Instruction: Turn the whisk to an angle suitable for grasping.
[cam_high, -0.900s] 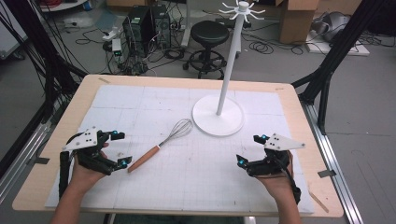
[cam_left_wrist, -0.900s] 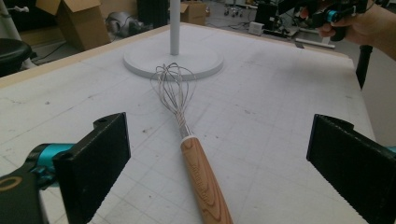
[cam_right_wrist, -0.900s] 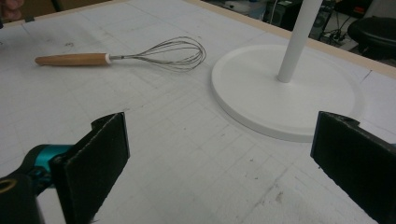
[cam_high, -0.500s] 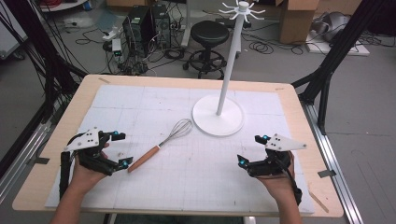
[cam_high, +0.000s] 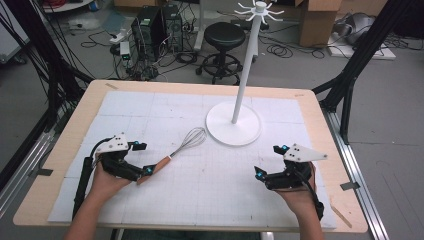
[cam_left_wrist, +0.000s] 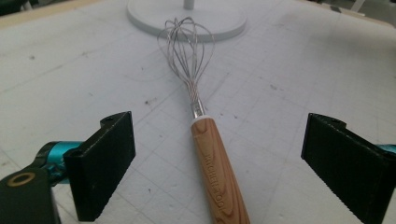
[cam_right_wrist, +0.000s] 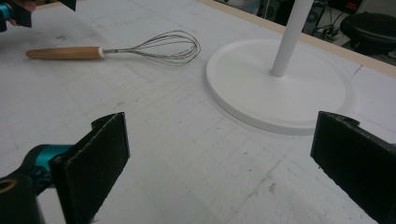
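Your left gripper (cam_high: 141, 159) sits at the lower left of the high view, jaws spread wide on either side of the whisk (cam_high: 175, 152) handle without touching it; the whisk lies flat at centre-left. Your right gripper (cam_high: 269, 161) rests gaping and empty at lower right.

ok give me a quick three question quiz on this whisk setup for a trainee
1. True or false: the left claw is already shut on the whisk.
2. What does the whisk's wire end point toward? A) the white stand base B) the table's near edge C) the right claw
3. Fill in: the whisk's handle is made of ____.

Key:
1. False: the jaws stand open on either side of the handle, not pressing it.
2. A
3. Wood
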